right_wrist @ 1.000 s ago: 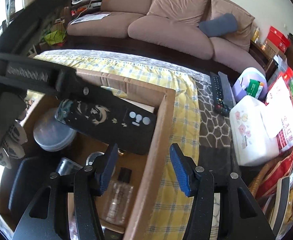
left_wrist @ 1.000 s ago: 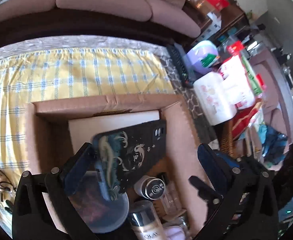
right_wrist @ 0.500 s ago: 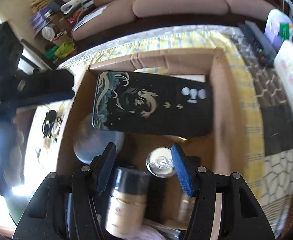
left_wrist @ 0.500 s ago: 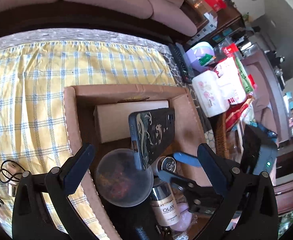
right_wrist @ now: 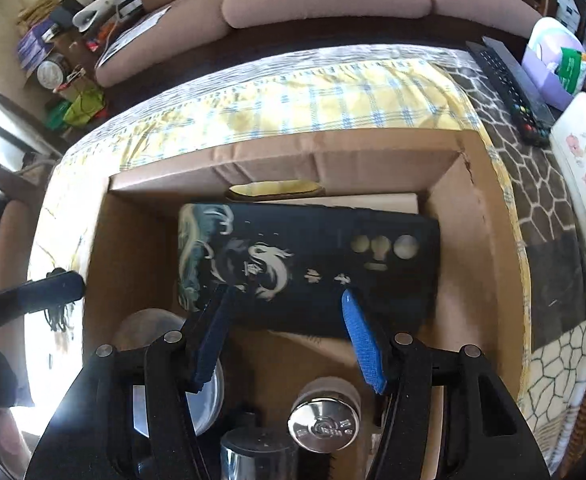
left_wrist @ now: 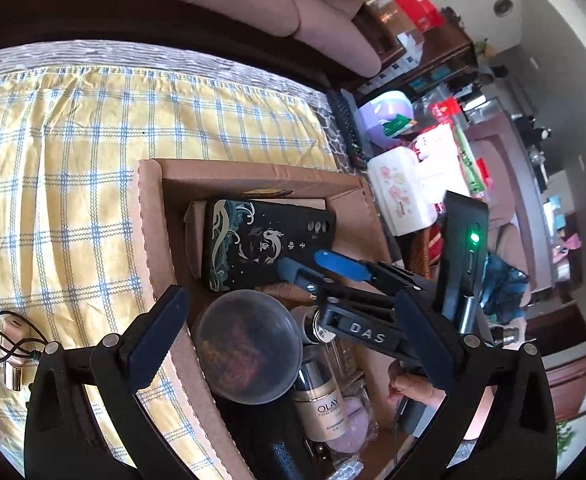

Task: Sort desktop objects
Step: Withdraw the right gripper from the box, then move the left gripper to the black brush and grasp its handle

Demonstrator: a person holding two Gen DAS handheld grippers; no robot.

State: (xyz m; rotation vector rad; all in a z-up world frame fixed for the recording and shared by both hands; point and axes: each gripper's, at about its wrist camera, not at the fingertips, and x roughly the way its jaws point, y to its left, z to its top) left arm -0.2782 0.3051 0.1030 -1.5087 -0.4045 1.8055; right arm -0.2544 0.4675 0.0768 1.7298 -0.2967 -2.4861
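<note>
Reaching into the brown cardboard box (right_wrist: 477, 208)
Right gripper (right_wrist: 287, 300), jaws parted and empty, straddles the near edge of the black dragon-print phone case (right_wrist: 309, 264) lying crosswise; left gripper (left_wrist: 289, 328) hangs open, farther off.

We see a matt brown cardboard box (right_wrist: 473, 216) on a yellow checked woven cloth (left_wrist: 73, 160). The phone case (right_wrist: 309, 264) looks like smooth, dark printed plastic; a bottle cap (right_wrist: 323, 426) gleams like polished metal; the round lid (left_wrist: 249, 346) looks like translucent plastic.
</note>
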